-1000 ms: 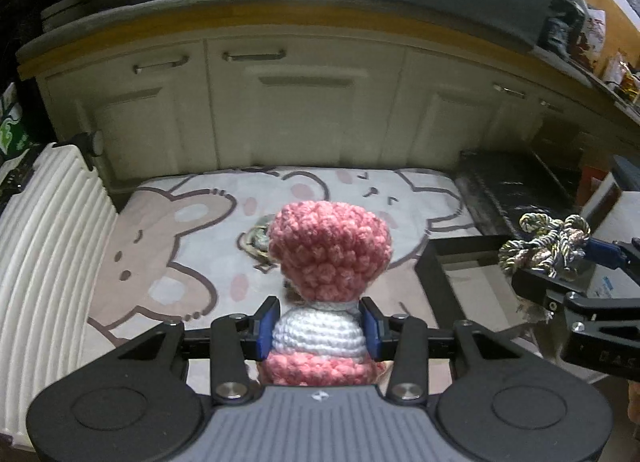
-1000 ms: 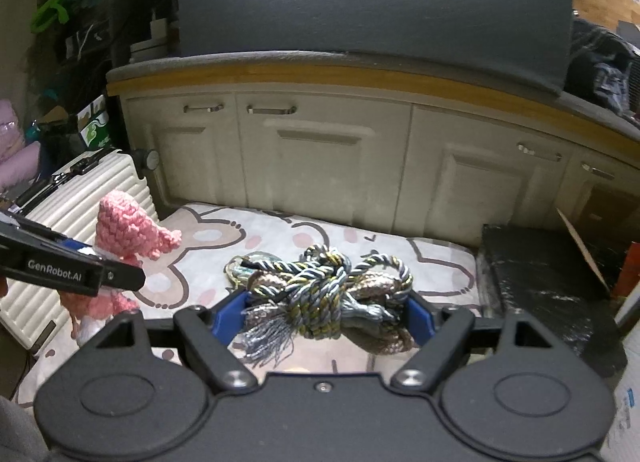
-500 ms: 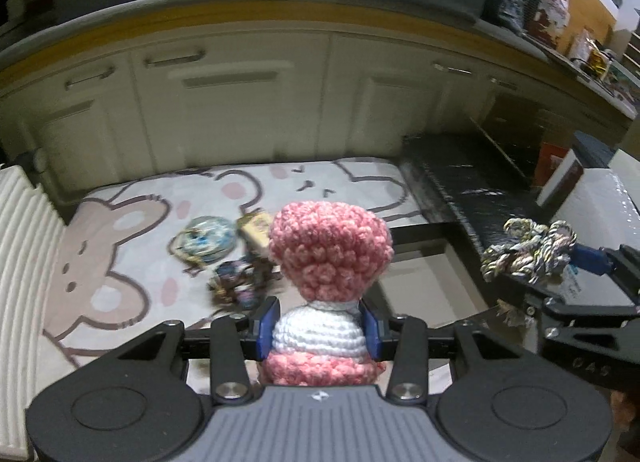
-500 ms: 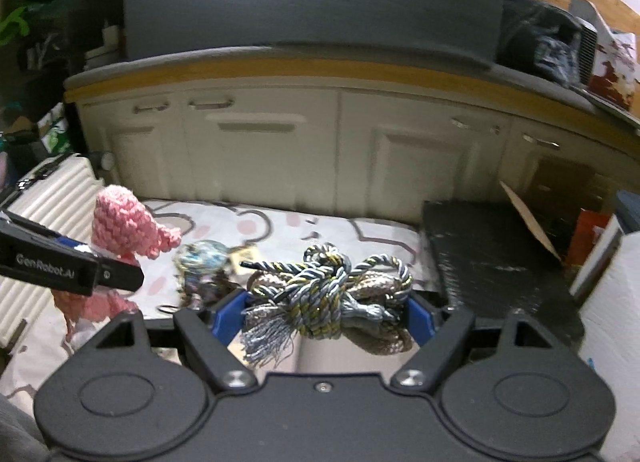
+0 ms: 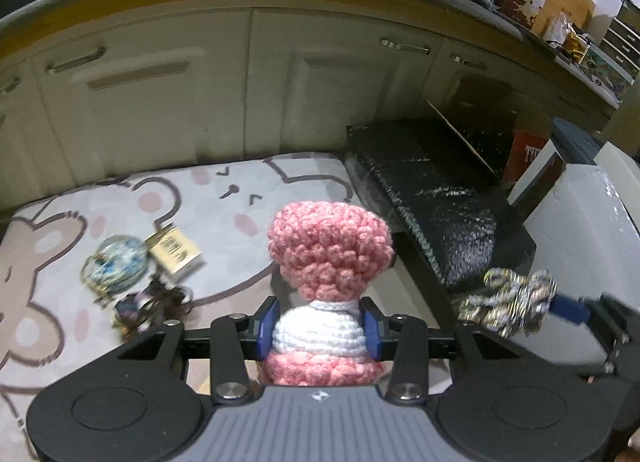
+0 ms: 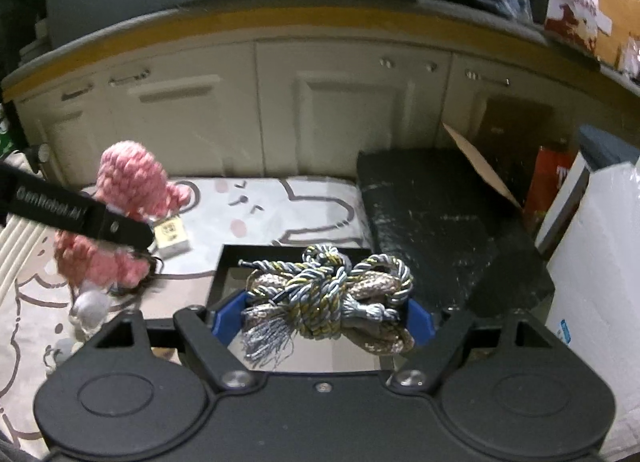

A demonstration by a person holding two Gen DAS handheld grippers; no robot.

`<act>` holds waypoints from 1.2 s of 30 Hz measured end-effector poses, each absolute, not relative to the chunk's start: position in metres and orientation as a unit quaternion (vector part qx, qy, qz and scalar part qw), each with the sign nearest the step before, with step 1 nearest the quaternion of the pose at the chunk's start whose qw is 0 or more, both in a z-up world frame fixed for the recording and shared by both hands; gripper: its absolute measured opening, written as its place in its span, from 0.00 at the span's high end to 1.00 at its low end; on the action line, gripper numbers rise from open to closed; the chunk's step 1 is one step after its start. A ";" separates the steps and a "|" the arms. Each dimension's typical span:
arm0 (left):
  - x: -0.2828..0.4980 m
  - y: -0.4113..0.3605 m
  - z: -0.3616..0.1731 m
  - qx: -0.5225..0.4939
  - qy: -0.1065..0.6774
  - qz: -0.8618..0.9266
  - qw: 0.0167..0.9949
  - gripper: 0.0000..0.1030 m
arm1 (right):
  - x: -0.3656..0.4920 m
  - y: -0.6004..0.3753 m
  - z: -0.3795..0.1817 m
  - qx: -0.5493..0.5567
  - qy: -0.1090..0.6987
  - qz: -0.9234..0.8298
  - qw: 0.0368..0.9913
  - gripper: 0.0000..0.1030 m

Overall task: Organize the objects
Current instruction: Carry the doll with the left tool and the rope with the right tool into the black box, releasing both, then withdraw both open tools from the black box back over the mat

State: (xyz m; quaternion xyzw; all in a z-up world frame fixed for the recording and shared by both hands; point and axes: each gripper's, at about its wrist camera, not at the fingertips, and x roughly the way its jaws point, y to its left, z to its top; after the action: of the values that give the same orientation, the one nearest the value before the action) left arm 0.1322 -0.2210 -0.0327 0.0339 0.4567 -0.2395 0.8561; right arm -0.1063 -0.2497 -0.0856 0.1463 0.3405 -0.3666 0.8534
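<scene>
My left gripper (image 5: 318, 328) is shut on a pink and white crocheted doll (image 5: 328, 254), its blue pads pressing the doll's white middle. The same doll (image 6: 128, 198) shows at the left of the right wrist view, held in the air. My right gripper (image 6: 324, 316) is shut on a bundle of twisted grey, gold and blue cord (image 6: 328, 290); that cord bundle (image 5: 516, 300) also appears at the right edge of the left wrist view. Under the cord lies a shallow black-rimmed tray (image 6: 288, 252) on the mat.
A bunny-print mat (image 5: 224, 198) carries a round bluish trinket (image 5: 116, 262), a small tan tagged box (image 5: 174, 248) and a dark tangled item (image 5: 148, 306). A black wrapped block (image 5: 432, 198) sits right of the mat, white boxes (image 6: 596, 262) further right. Cream cabinet doors (image 5: 168, 98) stand behind.
Both grippers have swung to the right with their loads; the tray and black block came into view below and ahead. The mat's small items slid to the left.
</scene>
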 end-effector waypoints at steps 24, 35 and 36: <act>0.208 -0.242 -0.139 -0.036 0.560 -0.226 0.796 0.35 | -0.066 -0.307 -0.146 0.178 0.417 -0.346 0.821 0.21; 0.195 -0.245 -0.132 0.057 0.542 -0.241 0.803 0.28 | -0.062 -0.304 -0.158 0.209 0.431 -0.343 0.808 0.03; 0.193 -0.245 -0.131 0.062 0.540 -0.242 0.804 0.27 | -0.062 -0.303 -0.157 0.208 0.431 -0.344 0.808 0.03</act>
State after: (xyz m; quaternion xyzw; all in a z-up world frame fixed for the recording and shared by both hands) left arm 0.1928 -0.2449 -0.1309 0.0622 0.5403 -0.2420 0.8035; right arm -0.0620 -0.3032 -0.1570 0.2083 0.4310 -0.3442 0.8077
